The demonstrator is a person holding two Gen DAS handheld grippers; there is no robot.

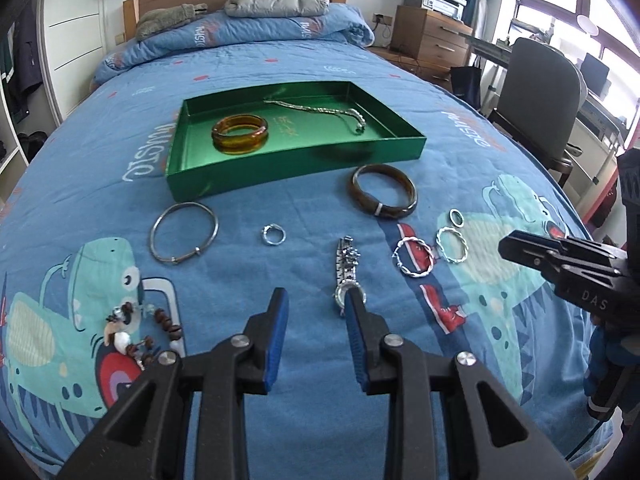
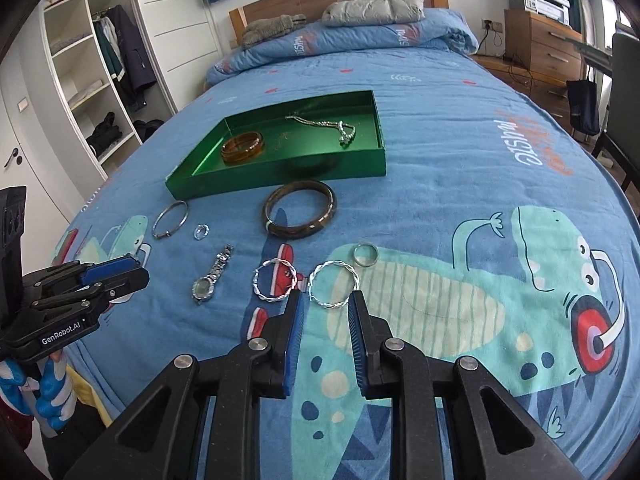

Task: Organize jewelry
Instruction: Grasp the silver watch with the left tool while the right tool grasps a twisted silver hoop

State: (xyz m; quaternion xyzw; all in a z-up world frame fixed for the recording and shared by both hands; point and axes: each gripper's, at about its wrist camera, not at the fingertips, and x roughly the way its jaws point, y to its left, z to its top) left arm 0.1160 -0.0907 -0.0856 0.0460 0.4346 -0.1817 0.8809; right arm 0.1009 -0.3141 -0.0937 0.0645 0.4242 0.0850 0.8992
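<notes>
A green tray [image 1: 288,168] [image 2: 280,178] on the blue bedspread holds an amber bangle [image 1: 239,134] [image 2: 242,147] and a silver chain [image 1: 320,110] [image 2: 324,125]. In front of it lie a dark brown bangle [image 1: 384,196] [image 2: 299,214], a thin silver bangle [image 1: 184,233] [image 2: 170,219], a small ring [image 1: 273,235] [image 2: 200,232], a silver watch [image 1: 348,270] [image 2: 212,274], two twisted silver hoops [image 1: 414,256] [image 2: 334,284], a band ring [image 1: 456,217] [image 2: 365,255] and a bead bracelet [image 1: 136,332]. My left gripper [image 1: 316,308] is open beside the watch. My right gripper [image 2: 325,308] is open just short of a twisted hoop.
A folded quilt and grey pillows [image 1: 276,4] lie at the head of the bed. A wooden drawer unit [image 1: 436,40] and a grey chair [image 1: 540,92] stand to the right, and an open wardrobe [image 2: 100,80] to the left.
</notes>
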